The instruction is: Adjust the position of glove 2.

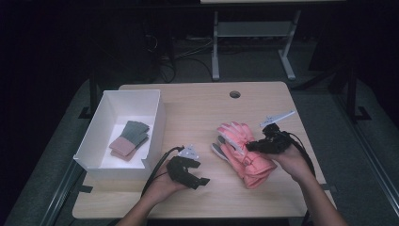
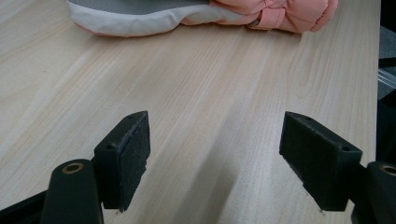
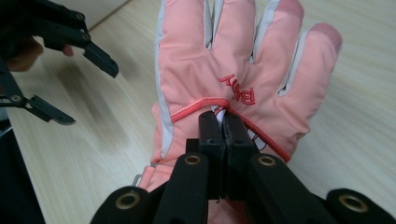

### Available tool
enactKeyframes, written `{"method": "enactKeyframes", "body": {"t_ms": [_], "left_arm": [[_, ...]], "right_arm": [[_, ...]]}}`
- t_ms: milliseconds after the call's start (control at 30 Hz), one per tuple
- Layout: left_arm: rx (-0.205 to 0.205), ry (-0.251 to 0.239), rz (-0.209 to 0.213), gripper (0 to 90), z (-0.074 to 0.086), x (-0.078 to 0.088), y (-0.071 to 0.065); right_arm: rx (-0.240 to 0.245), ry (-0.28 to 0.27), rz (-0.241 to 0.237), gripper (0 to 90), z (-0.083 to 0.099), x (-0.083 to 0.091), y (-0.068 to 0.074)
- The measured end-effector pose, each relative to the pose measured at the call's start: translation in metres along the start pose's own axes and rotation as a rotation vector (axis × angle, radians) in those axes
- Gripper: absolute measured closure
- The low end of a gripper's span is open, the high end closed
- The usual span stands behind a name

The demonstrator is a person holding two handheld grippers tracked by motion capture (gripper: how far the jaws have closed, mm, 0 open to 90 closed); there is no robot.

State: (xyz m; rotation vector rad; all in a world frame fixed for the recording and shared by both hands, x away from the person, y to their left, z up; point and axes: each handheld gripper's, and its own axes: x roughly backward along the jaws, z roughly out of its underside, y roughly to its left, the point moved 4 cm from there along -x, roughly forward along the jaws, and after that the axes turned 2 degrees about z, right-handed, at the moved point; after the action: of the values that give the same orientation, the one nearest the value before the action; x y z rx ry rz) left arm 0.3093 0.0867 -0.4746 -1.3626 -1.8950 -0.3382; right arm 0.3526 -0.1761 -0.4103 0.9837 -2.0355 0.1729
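Right gripper (image 3: 223,140) pinched tight on padded pink ski glove (image 3: 233,70), fingers pointing straight ahead of its jaws. Left gripper (image 2: 215,154) wide open, empty, glove just beyond.

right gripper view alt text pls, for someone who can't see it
The right gripper is shut, its black fingers pinching the back of a pink glove lying on a light wooden table. At upper left, the left gripper hangs open above the wood.

Bare table (image 1: 197,113) between white box (image 1: 157,123) and pink gloves (image 1: 244,150) lies passable
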Motion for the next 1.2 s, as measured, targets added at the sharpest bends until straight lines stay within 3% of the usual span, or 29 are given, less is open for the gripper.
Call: {"method": "enactKeyframes", "body": {"t_ms": [267, 533, 633, 800, 933, 1000, 1133, 1200], "left_arm": [[0.0, 0.009, 0.002, 24.2, 0.001, -0.001, 0.0], [-0.004, 0.021, 0.003, 24.2, 0.002, -0.004, -0.002], [-0.008, 0.023, 0.002, 24.2, 0.002, -0.004, -0.003], [-0.006, 0.018, 0.0, 25.1, 0.0, -0.003, -0.002], [0.0, -0.001, -0.007, 36.6, -0.002, -0.002, -0.002], [0.007, -0.018, -0.015, 45.9, -0.005, 0.0, -0.002], [0.031, -0.032, -0.007, 76.9, -0.013, 0.002, 0.0], [0.035, -0.028, -0.017, 89.6, -0.018, 0.001, 0.001]], "right_arm": [[0.019, 0.057, -0.018, 88.4, 0.005, -0.019, 0.001], [0.039, 0.121, 0.017, 85.2, 0.011, -0.036, 0.001], [0.037, 0.106, 0.006, 80.9, 0.012, -0.037, 0.0], [0.05, 0.027, -0.008, 62.5, 0.008, -0.023, 0.0], [0.05, -0.029, -0.009, 58.7, 0.006, -0.01, -0.002], [0.048, -0.066, 0.007, 66.2, 0.006, -0.001, -0.006], [0.028, -0.129, 0.061, 90.0, 0.011, 0.019, -0.019], [0.013, -0.128, 0.075, 90.0, 0.017, 0.024, -0.026]]}}
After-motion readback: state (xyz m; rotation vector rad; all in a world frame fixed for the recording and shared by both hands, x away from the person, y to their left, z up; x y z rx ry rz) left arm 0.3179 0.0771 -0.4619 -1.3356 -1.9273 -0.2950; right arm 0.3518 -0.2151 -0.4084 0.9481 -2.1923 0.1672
